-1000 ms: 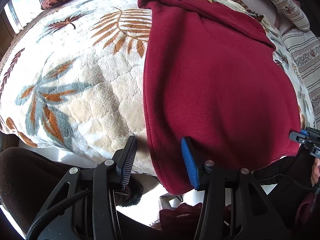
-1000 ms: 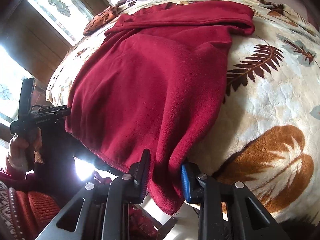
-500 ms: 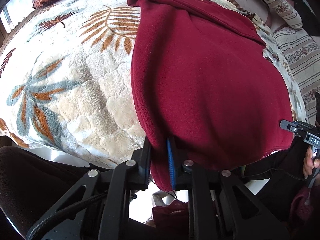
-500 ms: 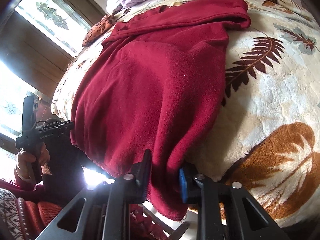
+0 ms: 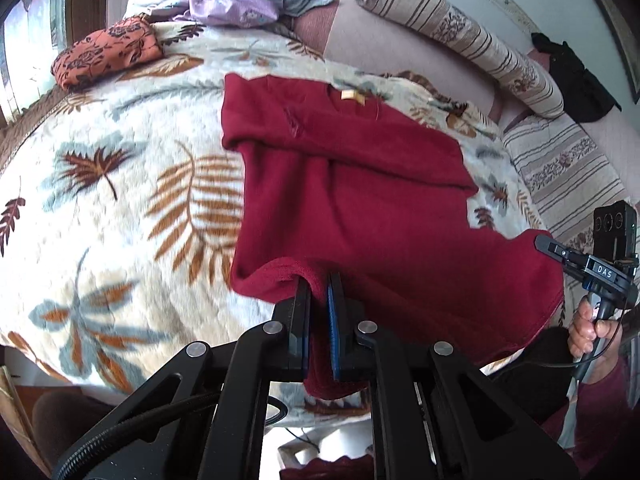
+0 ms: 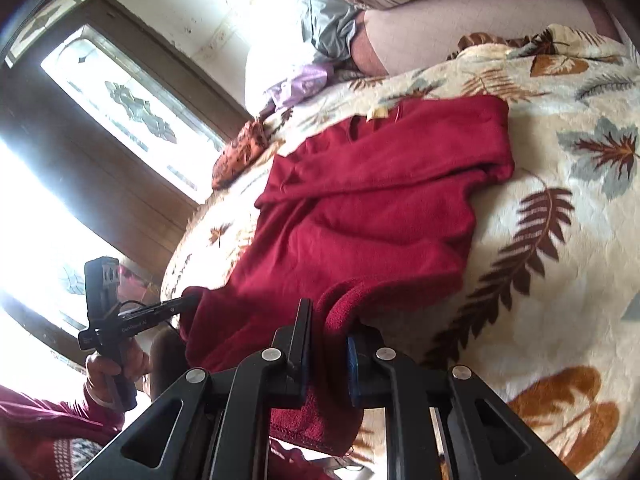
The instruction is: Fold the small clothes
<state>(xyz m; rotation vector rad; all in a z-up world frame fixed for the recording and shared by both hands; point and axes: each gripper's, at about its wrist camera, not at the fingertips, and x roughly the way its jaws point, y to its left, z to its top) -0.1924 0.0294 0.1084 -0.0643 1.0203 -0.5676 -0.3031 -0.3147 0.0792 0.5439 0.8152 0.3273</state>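
Your left gripper (image 5: 319, 280) & right gripper (image 6: 326, 322) are both clamped on the red top's (image 5: 360, 208) hem corners, lifted off the leaf-print blanket (image 5: 120, 200).

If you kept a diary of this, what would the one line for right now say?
step: bottom-hem fold | left gripper: shut on red sweater hem | right gripper: shut on hem | hem: raised off leaf-print blanket

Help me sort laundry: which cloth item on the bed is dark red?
The fleece top held by both hand-held grippers; the bundle by the window is orange-patterned.
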